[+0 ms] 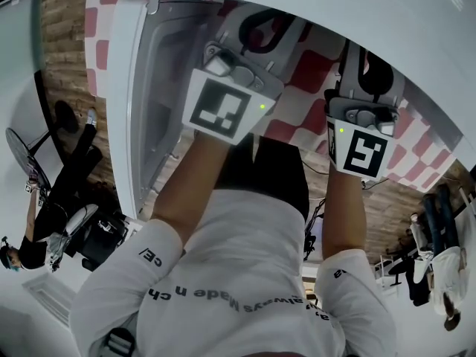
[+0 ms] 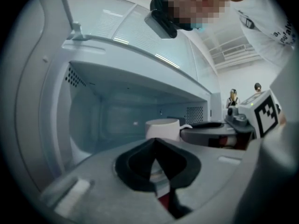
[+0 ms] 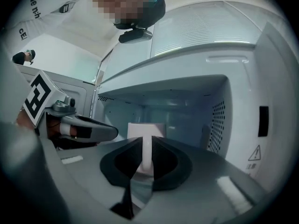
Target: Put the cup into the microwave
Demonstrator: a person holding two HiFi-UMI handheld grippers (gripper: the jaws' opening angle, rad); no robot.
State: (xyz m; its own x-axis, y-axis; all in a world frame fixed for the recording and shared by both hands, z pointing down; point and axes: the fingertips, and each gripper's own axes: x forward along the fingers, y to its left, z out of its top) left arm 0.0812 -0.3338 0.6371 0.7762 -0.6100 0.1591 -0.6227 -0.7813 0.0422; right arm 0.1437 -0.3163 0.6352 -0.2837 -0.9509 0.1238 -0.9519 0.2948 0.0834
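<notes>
**cup on right gripper, at the microwave mouth**

- the right gripper has its fingers clamped on the cup by the handle. the handle runs vertically between the pads, and the cup body sits just past the fingertips on the microwave side.
- the left gripper has its fingers closed on nothing. it sits just beside the right gripper and faces the same opening.
- the microwave is open. the cup hangs in front of the cavity, roughly centred on the opening. i can't tell whether it has crossed the sill, or how high it is above the cavity floor.
- handling, my read: it's a white mug, likely glazed ceramic, so rigid, smooth and chippable. weight looks modest, and no view shows whether anything is in it.
- a handle-only hold is off-centre. the body will probably want to swing or droop about the pads, and the glaze gives little friction.
- where to hold: mid-handle, as it is now, looks right. the wall looks too wide and too slick to pinch.
- i'd keep it upright, set it down flat and unclamp only once it's seated.
</notes>
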